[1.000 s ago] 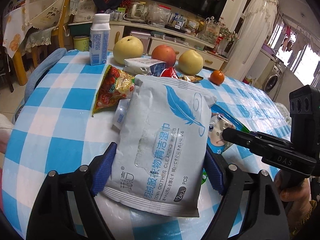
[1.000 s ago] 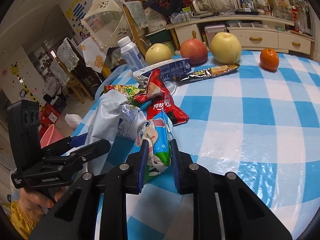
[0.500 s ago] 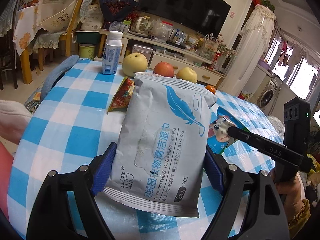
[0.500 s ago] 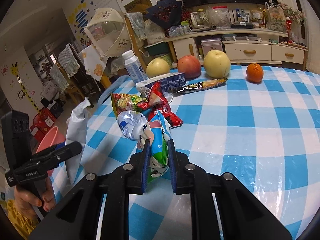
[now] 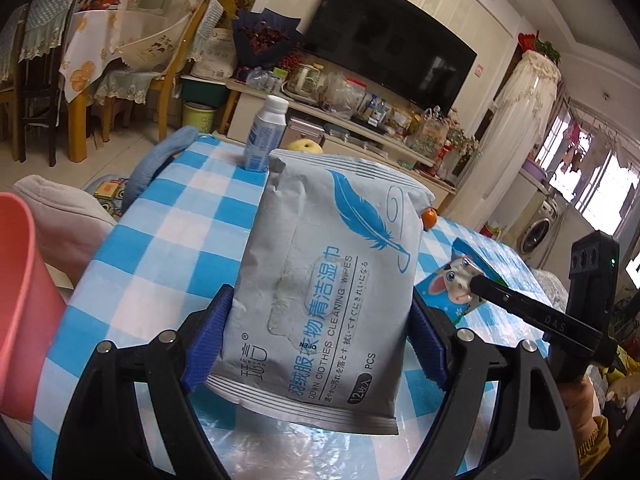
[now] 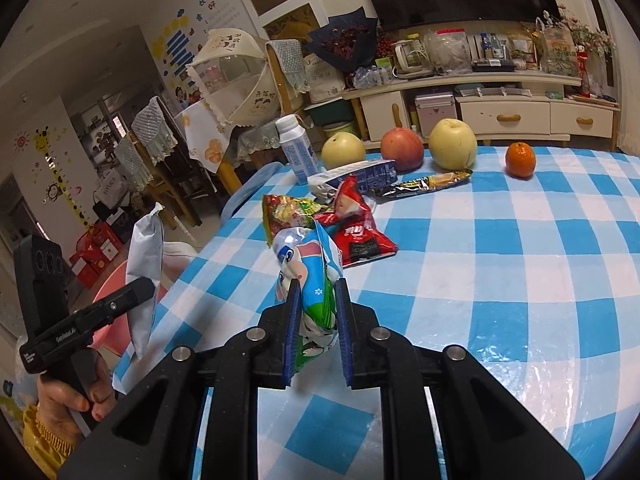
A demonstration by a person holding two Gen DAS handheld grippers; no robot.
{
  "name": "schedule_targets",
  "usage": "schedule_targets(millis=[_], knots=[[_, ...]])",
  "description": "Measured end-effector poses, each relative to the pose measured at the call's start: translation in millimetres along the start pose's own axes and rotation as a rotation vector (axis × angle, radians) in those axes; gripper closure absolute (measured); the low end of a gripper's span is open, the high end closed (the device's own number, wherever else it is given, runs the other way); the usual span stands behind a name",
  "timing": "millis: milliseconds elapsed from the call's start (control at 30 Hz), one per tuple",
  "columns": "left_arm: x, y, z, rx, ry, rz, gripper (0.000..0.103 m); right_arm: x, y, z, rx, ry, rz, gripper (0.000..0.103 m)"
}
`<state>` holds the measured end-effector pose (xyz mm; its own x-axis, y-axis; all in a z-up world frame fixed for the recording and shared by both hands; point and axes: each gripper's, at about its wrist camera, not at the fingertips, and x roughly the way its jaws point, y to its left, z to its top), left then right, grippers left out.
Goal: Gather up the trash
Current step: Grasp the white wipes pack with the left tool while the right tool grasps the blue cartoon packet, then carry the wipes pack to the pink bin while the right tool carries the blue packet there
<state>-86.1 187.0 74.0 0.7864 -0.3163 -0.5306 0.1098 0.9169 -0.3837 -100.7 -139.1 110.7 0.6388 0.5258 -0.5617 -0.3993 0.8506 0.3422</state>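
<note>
My left gripper (image 5: 320,340) is shut on a grey wipes pack (image 5: 328,280) printed with a blue feather, holding it upright above the left edge of the checked table (image 5: 160,248). In the right wrist view that pack (image 6: 146,264) hangs over a pink bin (image 6: 114,292). My right gripper (image 6: 316,332) is shut on a blue-green cartoon snack wrapper (image 6: 310,272), lifted clear of the tablecloth. The same wrapper (image 5: 448,280) shows at the right of the left wrist view. A red wrapper (image 6: 360,232), a colourful snack bag (image 6: 284,212) and a dark bar wrapper (image 6: 424,184) lie on the table.
A flattened carton (image 6: 360,174) and a white bottle (image 6: 296,148) stand behind the wrappers, with two pears, an apple (image 6: 402,148) and an orange (image 6: 520,160) along the far edge. The pink bin (image 5: 16,300) sits left of the table beside a cushioned seat (image 5: 68,216).
Both grippers rose and drew back toward the table's left edge. The wipes pack left the pile and now hangs over the pink bin; the cartoon wrapper lifted off the table.
</note>
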Motion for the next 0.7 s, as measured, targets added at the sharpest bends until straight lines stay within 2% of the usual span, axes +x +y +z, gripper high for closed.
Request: schedule_targets(millis=[200, 400, 567, 700], knots=[[-11.4, 11.5, 6.5, -0.027, -0.037, 0.017, 0.022, -4.7, 23.6, 2.4, -0.025, -0.023, 0.015, 0.085], [-26.1, 23.0, 13.5, -0.035, -0.068, 0.067, 0.022, -1.8, 58.8, 5.9, -0.071, -0.027, 0.04, 0.085], [-42.7, 38.3, 19.3, -0.044, -0.102, 0.125, 0.021, 7.2, 93.3, 10.6, -0.113, -0.03, 0.089, 0.094], [-53.1, 52.9, 22.8, -0.083, -0.121, 0.147, 0.021, 15.6, 121.4, 11.7, -0.18, -0.03, 0.091, 0.094]])
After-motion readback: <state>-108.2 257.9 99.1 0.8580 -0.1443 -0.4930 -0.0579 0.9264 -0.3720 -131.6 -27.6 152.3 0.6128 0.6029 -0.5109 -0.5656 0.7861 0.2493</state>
